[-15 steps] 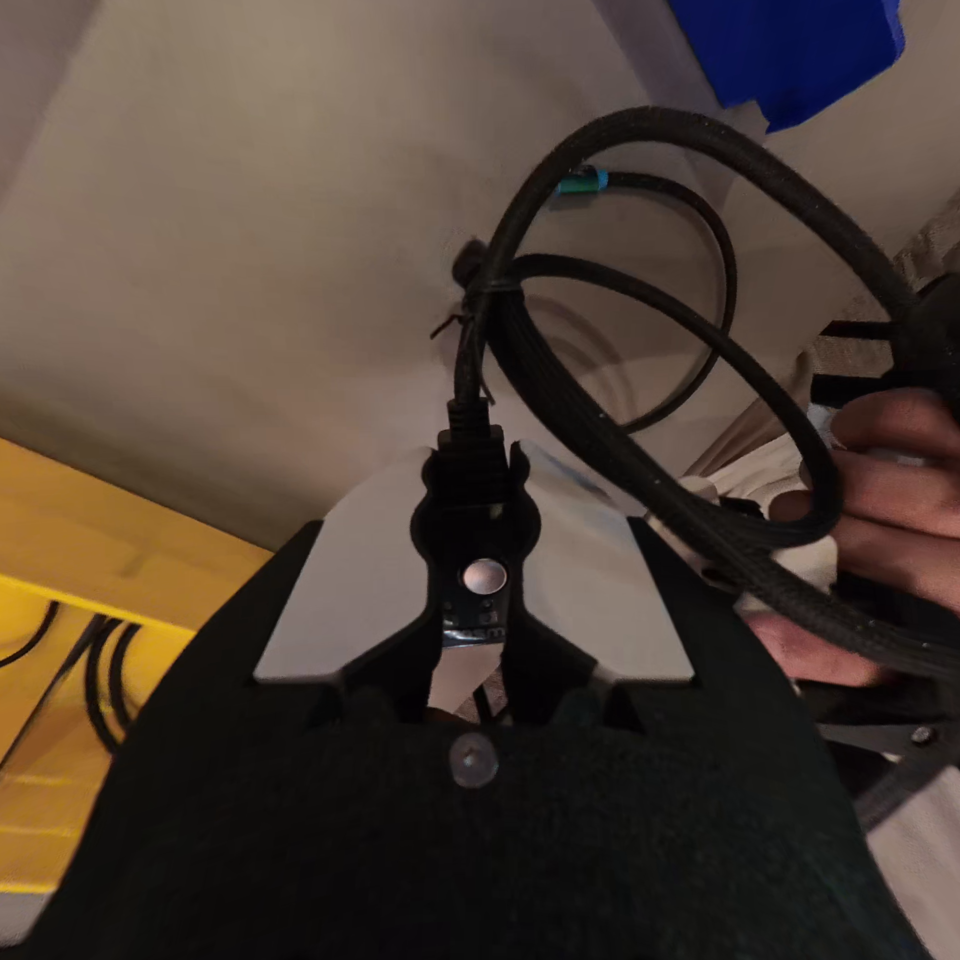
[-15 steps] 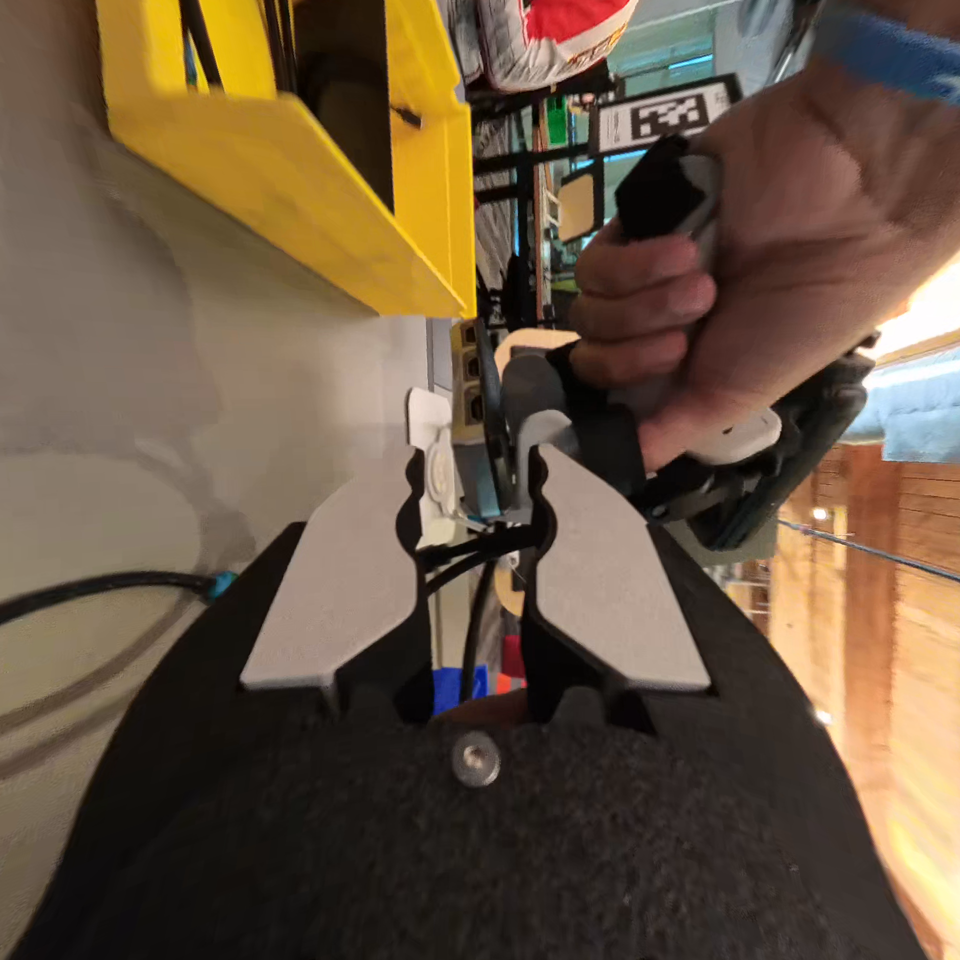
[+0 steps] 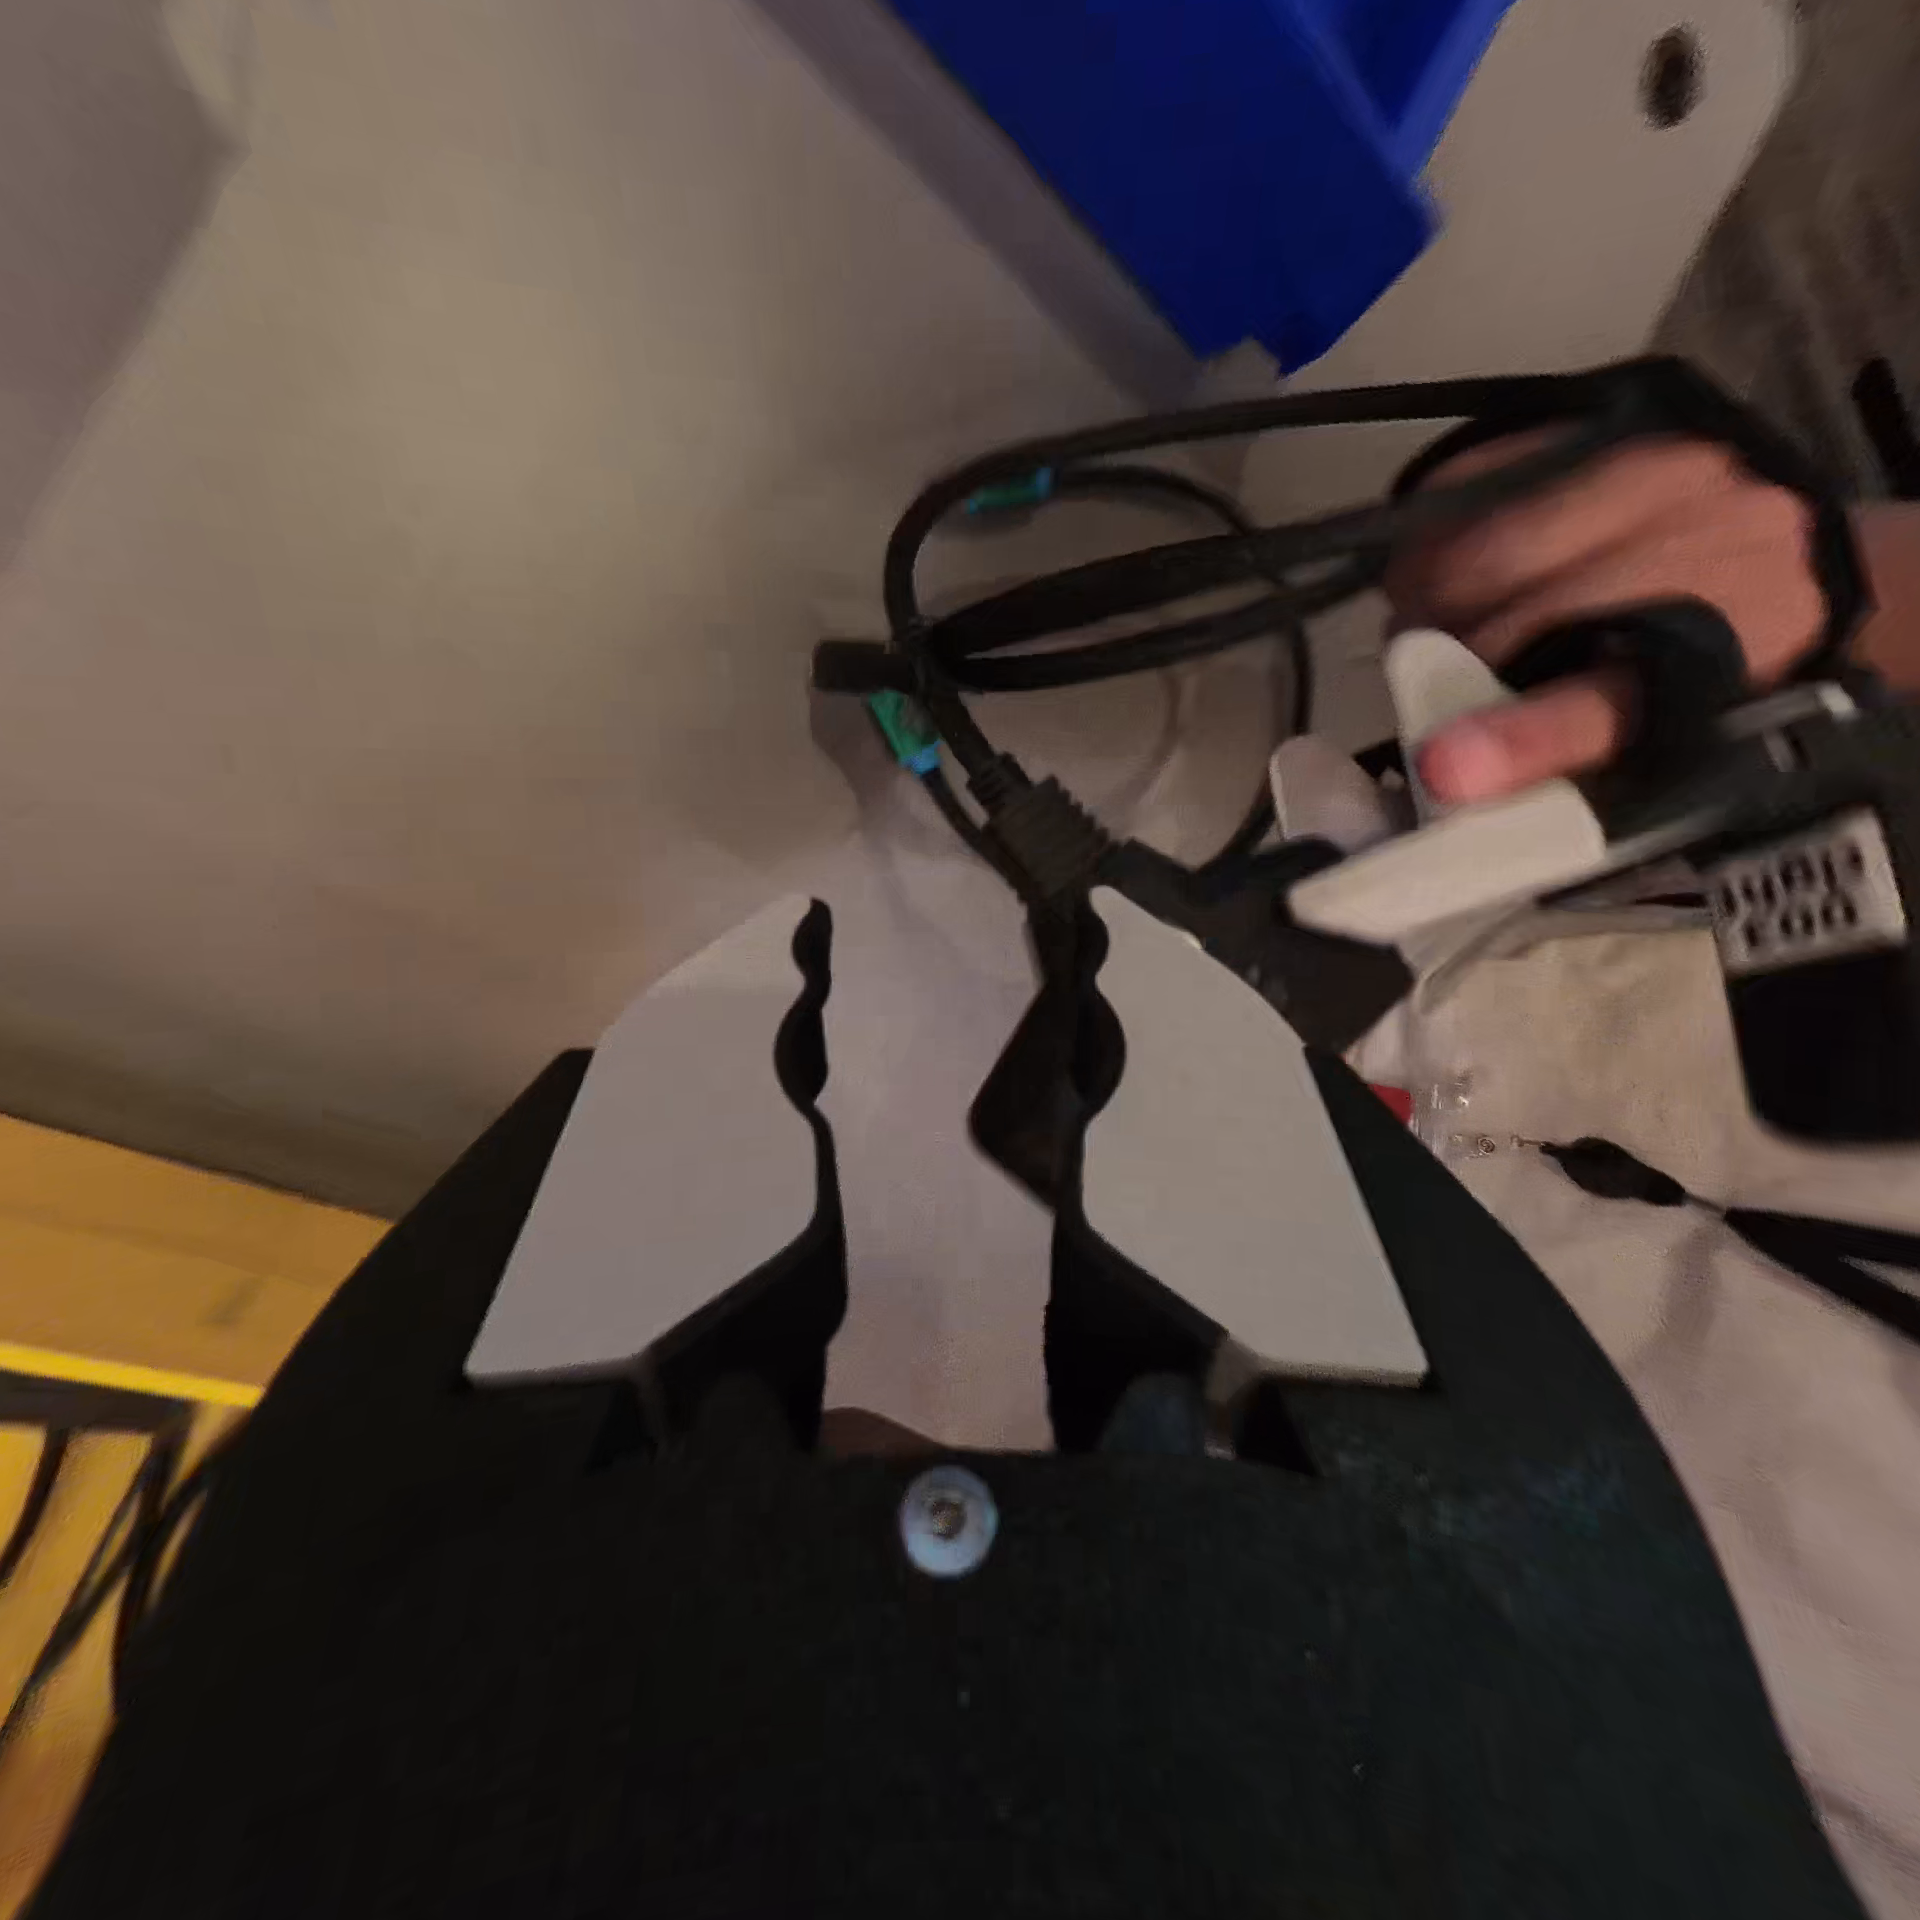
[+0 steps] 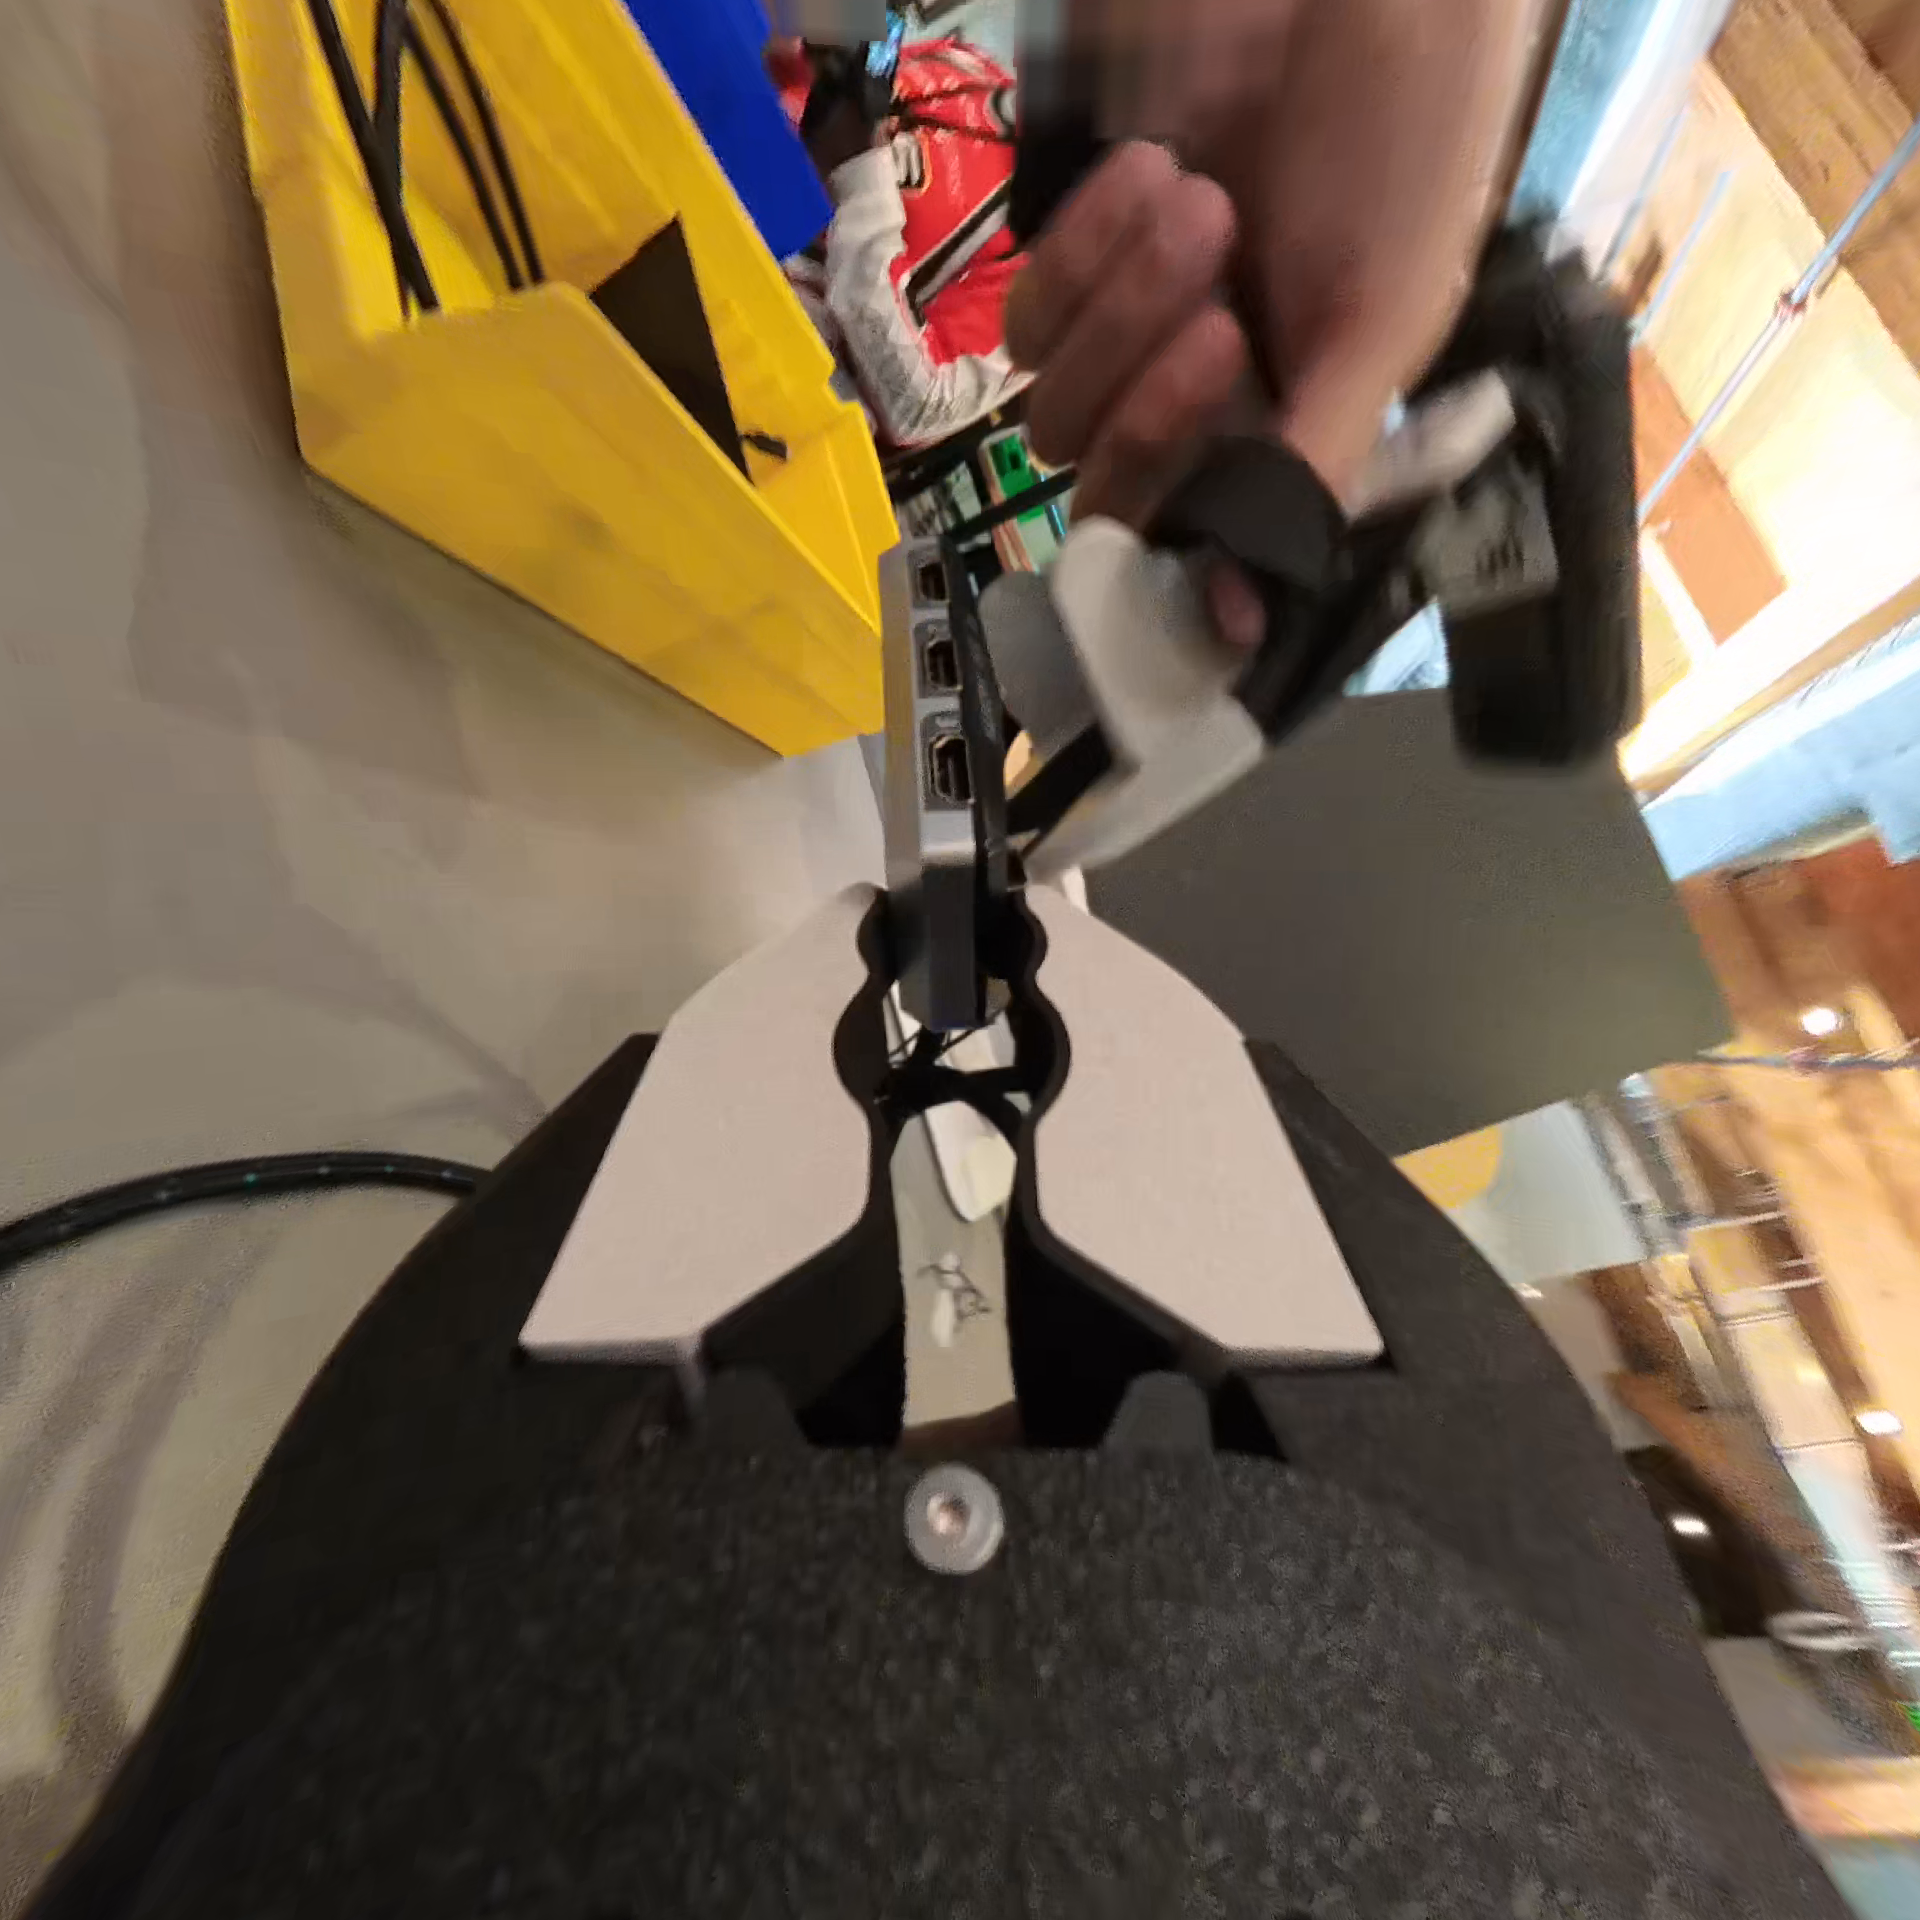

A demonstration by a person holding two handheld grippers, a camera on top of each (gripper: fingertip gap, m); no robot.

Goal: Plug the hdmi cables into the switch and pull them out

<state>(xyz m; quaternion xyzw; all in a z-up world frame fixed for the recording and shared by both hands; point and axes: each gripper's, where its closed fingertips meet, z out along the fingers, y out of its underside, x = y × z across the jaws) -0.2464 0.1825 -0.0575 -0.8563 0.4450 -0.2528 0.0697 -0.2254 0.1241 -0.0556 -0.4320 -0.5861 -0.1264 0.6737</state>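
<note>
yellow bin [image 4: 582, 499] beside blue bin [image 3: 1226, 156] on pale table [image 3: 468, 520].

Dim, motion-blurred, fisheye-warped edges, bright right glare

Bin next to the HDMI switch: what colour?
Yellow. The bin shows best in the right wrist view, just beyond the switch.

Left tongs [image 3: 951, 914]: grey wedge fingers, wavy black inner pads, black felt-like body, silver screw [image 3: 948, 1522]. Right tongs [image 4: 951, 904]: same build, speckled black body.
</note>
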